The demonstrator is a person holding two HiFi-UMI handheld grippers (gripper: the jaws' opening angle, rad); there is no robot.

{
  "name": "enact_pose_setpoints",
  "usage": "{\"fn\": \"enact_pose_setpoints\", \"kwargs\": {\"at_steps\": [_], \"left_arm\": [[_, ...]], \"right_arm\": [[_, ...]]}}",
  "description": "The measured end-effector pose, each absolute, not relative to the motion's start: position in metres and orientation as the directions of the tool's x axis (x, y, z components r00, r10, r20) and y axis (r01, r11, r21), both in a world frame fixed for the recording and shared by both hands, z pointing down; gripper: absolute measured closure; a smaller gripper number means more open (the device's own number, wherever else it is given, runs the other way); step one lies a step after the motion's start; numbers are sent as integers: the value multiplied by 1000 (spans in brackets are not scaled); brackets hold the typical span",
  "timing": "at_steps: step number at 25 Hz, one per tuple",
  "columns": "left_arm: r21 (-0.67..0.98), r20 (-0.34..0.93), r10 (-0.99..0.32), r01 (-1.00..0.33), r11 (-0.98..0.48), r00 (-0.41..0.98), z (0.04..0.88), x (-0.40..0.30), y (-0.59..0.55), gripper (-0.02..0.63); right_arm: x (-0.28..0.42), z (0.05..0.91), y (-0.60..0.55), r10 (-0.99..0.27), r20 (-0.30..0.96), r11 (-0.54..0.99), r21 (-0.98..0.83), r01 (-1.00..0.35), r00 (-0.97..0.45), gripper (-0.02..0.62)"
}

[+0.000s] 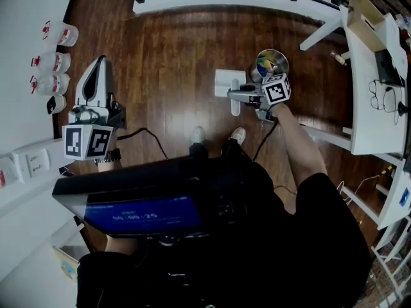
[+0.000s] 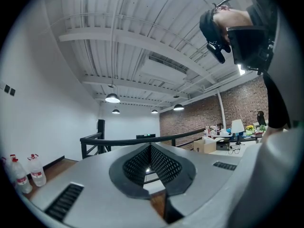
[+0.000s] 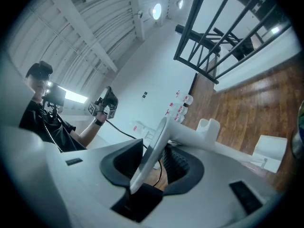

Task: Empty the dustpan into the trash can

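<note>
Our right gripper (image 3: pixel 153 164) is clamped on the handle (image 3: pixel 156 144) of the dustpan (image 1: pixel 226 81). The thin white edge of the handle runs up between the two pads, which press on it from either side with the jaws partway closed. From there the handle reaches out to the pan, which the head view shows from above as a white square, mouth away from us and roughly flat. We cannot tell whether it touches the floor (image 1: pixel 173 63) or hangs just over it, nor whether any sweepings lie in it.

The trash can (image 1: pixel 272 61) stands just beside the pan, on its right and a little farther from us. Its round rim is open and something coloured is inside. The pan is next to the can, not above it.

Our left gripper (image 2: pixel 151 163) is shut on nothing, its pads meeting. It is held well off to the left, near the bottles (image 1: pixel 54 59) by the wall, and plays no part.

We judge that the tipping step is in hand: the dustpan is gripped and brought to the can, but it isn't over the opening. The next move calls for lifting the pan above the rim, bringing its mouth over the opening, and rolling the wrist so the mouth drops. The grip on that narrow handle must stay firm so the pan doesn't swing or slip.
</note>
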State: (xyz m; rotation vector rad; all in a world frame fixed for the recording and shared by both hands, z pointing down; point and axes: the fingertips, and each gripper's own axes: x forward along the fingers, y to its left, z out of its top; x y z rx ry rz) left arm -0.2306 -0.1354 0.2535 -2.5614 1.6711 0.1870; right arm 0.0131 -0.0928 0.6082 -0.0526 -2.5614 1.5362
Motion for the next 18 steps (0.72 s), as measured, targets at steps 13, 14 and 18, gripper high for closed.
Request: {"fn": "enact_pose_setpoints", "kwargs": {"at_steps": [13, 14, 18], "left_arm": [[18, -142, -899, -907, -421, 415, 260, -219, -140, 606], [17, -143, -898, -906, -423, 416, 259, -219, -140, 606], [20, -151, -897, -906, -423, 415, 258, -220, -140, 606]], "right_arm": [[17, 615, -77, 132, 50, 329, -944, -3, -990, 465], [17, 616, -74, 139, 47, 312, -950, -1, -989, 465], [16, 621, -59, 175, 38, 260, -966, 9, -984, 440]]}}
